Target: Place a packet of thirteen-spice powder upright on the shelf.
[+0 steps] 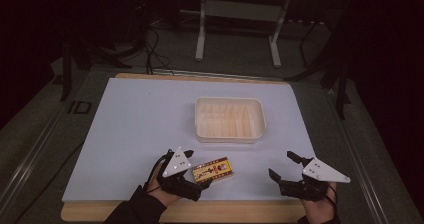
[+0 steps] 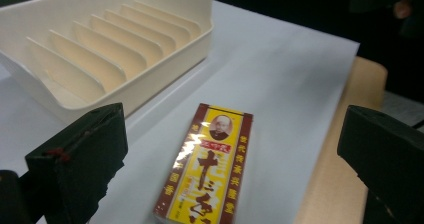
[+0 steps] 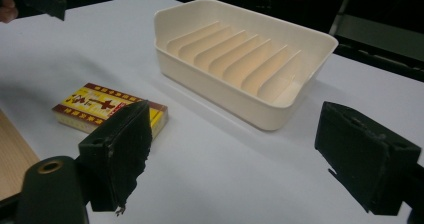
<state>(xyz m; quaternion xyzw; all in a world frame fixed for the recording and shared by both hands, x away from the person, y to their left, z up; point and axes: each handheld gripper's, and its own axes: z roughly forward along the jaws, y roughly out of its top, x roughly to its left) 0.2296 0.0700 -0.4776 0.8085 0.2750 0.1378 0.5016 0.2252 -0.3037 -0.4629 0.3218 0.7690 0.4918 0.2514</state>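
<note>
Your left gripper (image 1: 192,168) sat wide open with nothing between its jaws, and the yellow-and-red box (image 1: 213,169) lay flat on the white mat (image 1: 135,129) just ahead of it, near the front edge and apart from the cream ribbed tray (image 1: 229,119) behind. In the left gripper view the box's long axis ran straight away between the two jaws, so closing would likely have met its long sides. Your right gripper (image 1: 284,167), also open and empty, stood well apart, making the left the nearer hand.
</note>
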